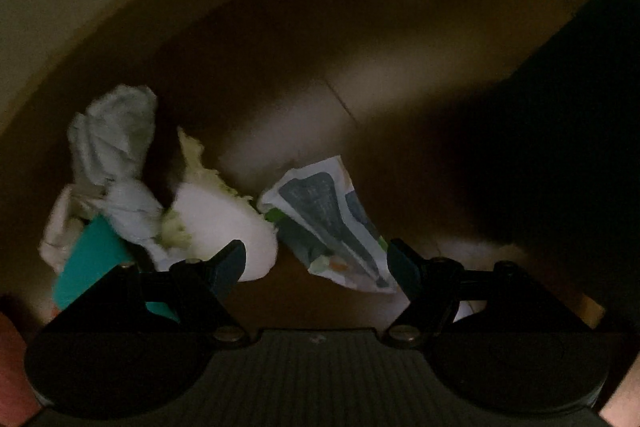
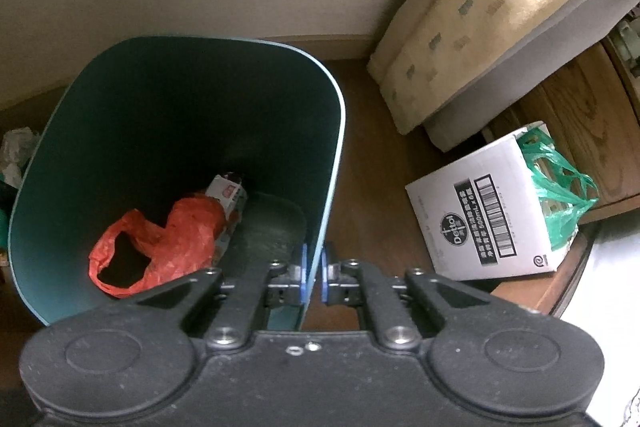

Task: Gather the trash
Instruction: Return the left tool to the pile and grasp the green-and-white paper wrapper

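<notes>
Your left gripper (image 1: 316, 259) points down at a dim wooden floor (image 1: 400, 67) with its jaws spread wide and nothing between them. Just beyond its fingertips lies the trash: a printed paper wrapper (image 1: 332, 223) near the right finger, a white torn piece with yellowish frayed edges (image 1: 220, 223) near the left finger, and to the left of that a teal flat piece (image 1: 94, 259) under a crumpled grey-white tissue (image 1: 116, 155). These lie close together, some touching.

Your right gripper (image 2: 314, 267) is clamped tight on the rim of a teal trash bin (image 2: 200, 87), one pad inside the wall and one outside. Inside the bin, a red plastic bag (image 2: 160, 239) rests on the bottom, with a small white printed carton (image 2: 228, 193) just behind it. To the right of the bin, a white Dettol box (image 2: 480, 211) sits on the floor with a green plastic bag (image 2: 560, 187) in its open end. Further off stands a cream mattress (image 2: 500, 15) against the wall.
</notes>
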A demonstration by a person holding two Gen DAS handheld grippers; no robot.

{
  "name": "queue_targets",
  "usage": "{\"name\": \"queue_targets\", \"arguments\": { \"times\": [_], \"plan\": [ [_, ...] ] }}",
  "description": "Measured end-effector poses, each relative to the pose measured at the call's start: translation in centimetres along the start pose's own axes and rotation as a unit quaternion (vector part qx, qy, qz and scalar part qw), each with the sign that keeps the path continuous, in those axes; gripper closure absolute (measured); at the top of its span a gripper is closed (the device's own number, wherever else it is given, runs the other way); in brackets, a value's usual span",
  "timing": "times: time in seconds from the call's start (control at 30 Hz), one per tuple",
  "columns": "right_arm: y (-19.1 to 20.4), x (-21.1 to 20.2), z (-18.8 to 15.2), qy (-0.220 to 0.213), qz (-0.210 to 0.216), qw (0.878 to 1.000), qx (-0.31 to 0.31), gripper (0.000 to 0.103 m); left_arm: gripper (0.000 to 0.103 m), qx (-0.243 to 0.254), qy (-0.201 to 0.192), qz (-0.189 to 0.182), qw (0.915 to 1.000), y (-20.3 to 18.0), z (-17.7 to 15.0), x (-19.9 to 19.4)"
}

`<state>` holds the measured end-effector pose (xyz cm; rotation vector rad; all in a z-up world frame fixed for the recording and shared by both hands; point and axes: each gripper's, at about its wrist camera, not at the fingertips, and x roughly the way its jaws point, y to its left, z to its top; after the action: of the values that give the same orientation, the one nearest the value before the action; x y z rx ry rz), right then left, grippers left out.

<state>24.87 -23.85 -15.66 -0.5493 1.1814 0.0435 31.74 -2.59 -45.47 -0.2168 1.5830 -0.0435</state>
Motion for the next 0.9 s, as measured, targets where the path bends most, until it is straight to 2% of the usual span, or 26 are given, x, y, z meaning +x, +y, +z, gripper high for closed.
{"name": "queue_targets", "arguments": {
  "times": [0.13,0.17,0.2,0.27,0.33,0.4,0.5,0.7,0.9],
  "plan": [
    [-0.4,0.2,0.0,0.003,-0.002,1.0,0.012,0.098,0.027,-0.026,0.021,-0.009,0.9994,-0.2,0.6,2.4],
    [-0.4,0.2,-0.1,0.003,-0.003,1.0,0.013,0.098,0.032,-0.028,0.023,-0.009,0.9993,-0.3,0.8,2.8],
    [-0.4,0.2,-0.1,0.002,-0.004,1.0,0.013,0.098,0.042,-0.029,0.028,-0.008,0.9992,-0.5,0.9,3.1],
    [-0.4,0.2,-0.3,0.001,-0.005,1.0,0.014,0.098,0.054,-0.029,0.036,0.0,0.9989,-0.7,1.2,3.7],
    [-0.4,0.2,-0.4,-0.002,-0.006,1.0,0.015,0.098,0.063,-0.022,0.038,0.009,0.999,-0.9,1.4,3.9],
    [-0.5,0.3,-0.4,-0.005,-0.005,1.0,0.018,0.099,0.08,-0.012,0.037,0.002,0.9992,-1.0,1.3,3.8],
    [-0.7,0.3,-0.3,-0.008,-0.004,1.0,0.02,0.099,0.093,0.0,0.031,0.003,0.9995,-1.4,0.8,3.2],
    [-0.5,0.2,-0.1,-0.021,-0.007,1.0,0.002,0.099,0.097,0.004,0.014,-0.01,0.9999,-0.9,-0.3,0.5],
    [0.2,-0.2,0.9,-0.035,-0.002,0.999,-0.016,0.1,0.098,0.01,-0.017,-0.01,0.9998,0.6,-1.7,-4.6]
  ]
}}
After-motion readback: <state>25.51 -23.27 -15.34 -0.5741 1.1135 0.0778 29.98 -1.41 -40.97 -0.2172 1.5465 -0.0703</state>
